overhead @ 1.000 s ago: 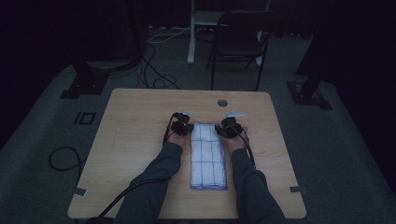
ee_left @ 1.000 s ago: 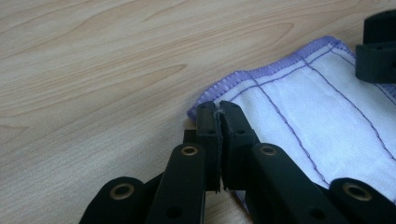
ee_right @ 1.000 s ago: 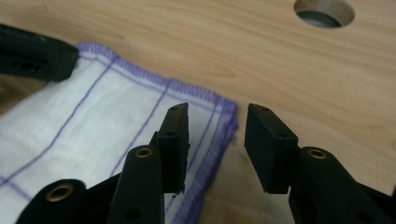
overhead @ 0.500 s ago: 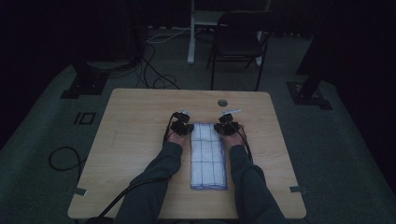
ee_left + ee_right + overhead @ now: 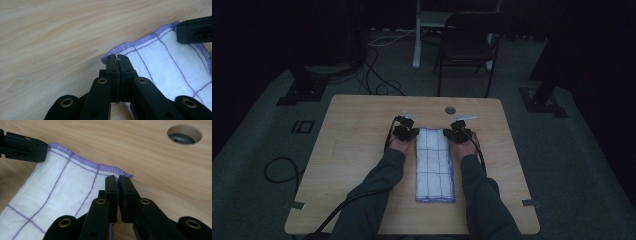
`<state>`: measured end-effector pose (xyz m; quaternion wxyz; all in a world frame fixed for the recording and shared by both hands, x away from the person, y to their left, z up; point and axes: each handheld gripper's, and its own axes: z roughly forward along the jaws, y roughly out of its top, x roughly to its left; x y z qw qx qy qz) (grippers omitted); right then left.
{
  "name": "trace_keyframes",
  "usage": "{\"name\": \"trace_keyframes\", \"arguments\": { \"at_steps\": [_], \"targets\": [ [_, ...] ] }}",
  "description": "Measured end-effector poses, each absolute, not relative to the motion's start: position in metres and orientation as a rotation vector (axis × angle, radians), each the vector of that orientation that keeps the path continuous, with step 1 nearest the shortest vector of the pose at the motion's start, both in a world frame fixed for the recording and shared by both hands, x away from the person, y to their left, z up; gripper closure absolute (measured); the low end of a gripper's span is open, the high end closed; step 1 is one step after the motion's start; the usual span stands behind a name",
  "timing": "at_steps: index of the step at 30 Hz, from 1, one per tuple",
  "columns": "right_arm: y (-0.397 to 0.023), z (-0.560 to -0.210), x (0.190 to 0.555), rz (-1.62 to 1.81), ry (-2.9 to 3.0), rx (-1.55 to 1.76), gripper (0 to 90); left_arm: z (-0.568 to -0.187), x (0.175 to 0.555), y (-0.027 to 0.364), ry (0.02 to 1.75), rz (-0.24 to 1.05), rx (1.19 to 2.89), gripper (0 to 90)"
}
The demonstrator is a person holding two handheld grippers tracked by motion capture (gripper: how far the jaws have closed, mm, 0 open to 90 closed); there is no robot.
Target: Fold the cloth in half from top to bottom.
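Here we see, nearest the bottom of the high view, the person's two forearms coming in over the near edge of the wooden table [image 5: 357, 150]; between them lies a white cloth [image 5: 434, 165] with purple stitched lines and a purple hem, folded into a long strip that runs from near the front edge toward the middle of the table.

Further on, at the far end of the cloth, we find both hands; the left gripper [image 5: 408, 134] sits at the far left corner and the right gripper [image 5: 458, 134] at the far right corner, the width of the cloth between them.

In the left gripper view its jaws are pressed together with the cloth's [image 5: 170, 67] hemmed corner pinched between the tips [image 5: 117, 62]; the other gripper shows as a black block [image 5: 195, 30] at the upper right, over the opposite corner.

In the right gripper view the right gripper [image 5: 117, 181] has just been closing; its jaws now stand nearly together at the cloth's [image 5: 62, 190] corner, the hem running in between them, so we take it as clamped on the cloth.

Beyond that corner we see a round hole [image 5: 184, 134] in the table top; past the table a dark chair [image 5: 469, 45] stands on the floor.
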<state>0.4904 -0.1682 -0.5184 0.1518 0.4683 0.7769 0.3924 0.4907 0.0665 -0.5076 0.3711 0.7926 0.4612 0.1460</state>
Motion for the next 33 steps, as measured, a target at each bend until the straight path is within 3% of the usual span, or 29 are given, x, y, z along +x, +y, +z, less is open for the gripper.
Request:
{"name": "trace_keyframes", "arguments": {
  "at_steps": [14, 33],
  "targets": [
    [-0.174, -0.495, 0.477, 1.214, 2.173, 1.258, 87.0, -0.474, 0.48, 0.071, 1.083, 0.428, 1.997, 89.3],
    [-0.178, -0.474, 0.433, 1.283, 2.13, 1.108, 87.2, -0.451, 0.437, 0.079, 0.972, 0.44, 1.946, 89.2]
  ]
}}
